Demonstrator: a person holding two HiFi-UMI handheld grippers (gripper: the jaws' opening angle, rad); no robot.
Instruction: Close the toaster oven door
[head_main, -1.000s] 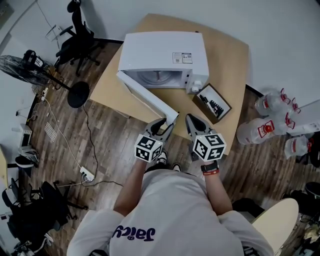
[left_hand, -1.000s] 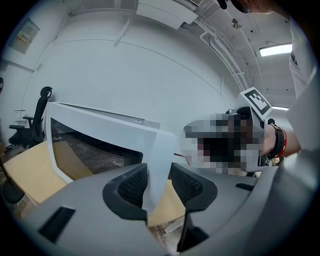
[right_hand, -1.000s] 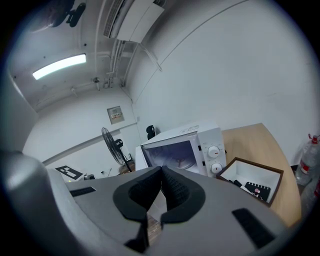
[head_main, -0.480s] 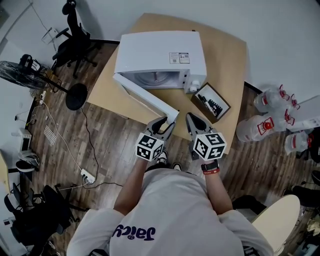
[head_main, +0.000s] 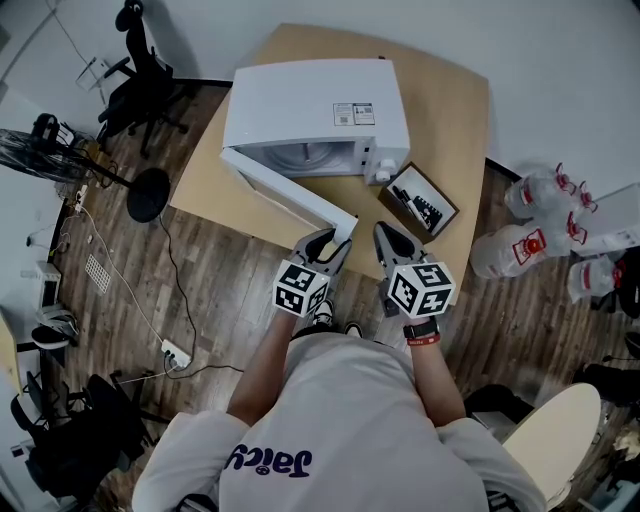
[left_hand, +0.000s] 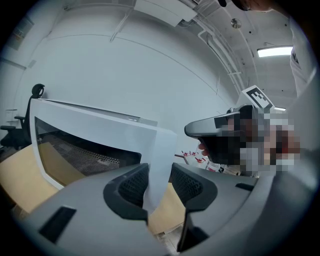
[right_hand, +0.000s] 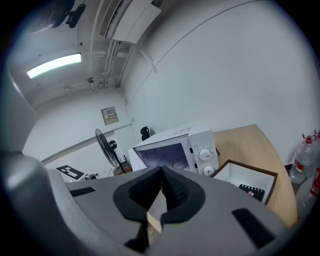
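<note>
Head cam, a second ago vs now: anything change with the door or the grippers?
The left gripper, clamped on the free edge of the toaster oven door, has swung it slightly toward the oven; the door is still well open. Nothing was newly taken hold of or let go. The right gripper stayed shut and empty beside it.

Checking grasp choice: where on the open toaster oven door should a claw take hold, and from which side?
Grip the oven door at its free vertical edge, the end swung out toward the person, coming from that side. The panel is thin and upright, so a claw can straddle it; the left claw is clamped there.
</note>
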